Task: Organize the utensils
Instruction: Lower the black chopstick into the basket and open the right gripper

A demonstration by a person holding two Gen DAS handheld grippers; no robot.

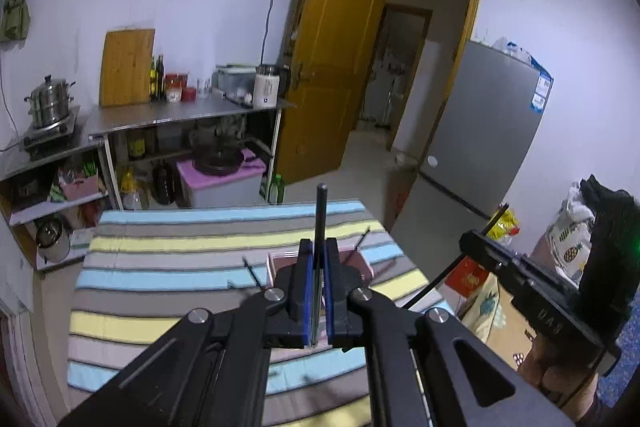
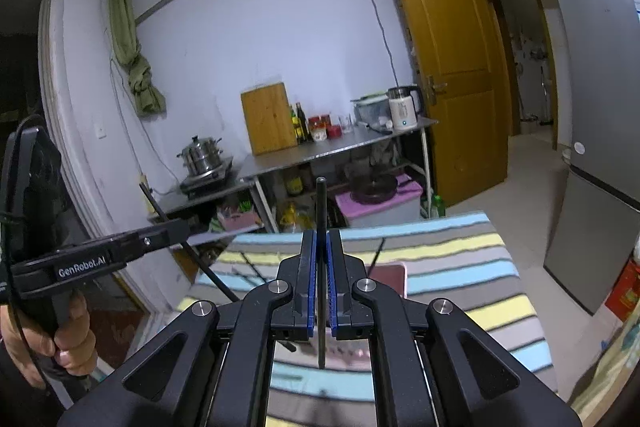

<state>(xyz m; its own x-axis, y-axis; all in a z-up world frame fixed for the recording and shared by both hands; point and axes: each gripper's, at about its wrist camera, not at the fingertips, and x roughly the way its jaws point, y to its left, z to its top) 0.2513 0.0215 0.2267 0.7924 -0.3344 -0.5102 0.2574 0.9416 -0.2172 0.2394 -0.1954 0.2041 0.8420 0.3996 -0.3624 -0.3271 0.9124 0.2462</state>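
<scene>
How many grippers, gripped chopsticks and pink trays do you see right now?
Grippers: 2, the left gripper and the right gripper
Gripped chopsticks: 2, the left chopstick and the right chopstick
Pink tray: 1
Total: 5

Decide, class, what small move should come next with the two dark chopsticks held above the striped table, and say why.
Probably lower both toward the pink tray. The left hand-held gripper is shut on one chopstick, the right hand-held gripper on another chopstick, both above the striped table. More chopsticks lie by the tray.
</scene>
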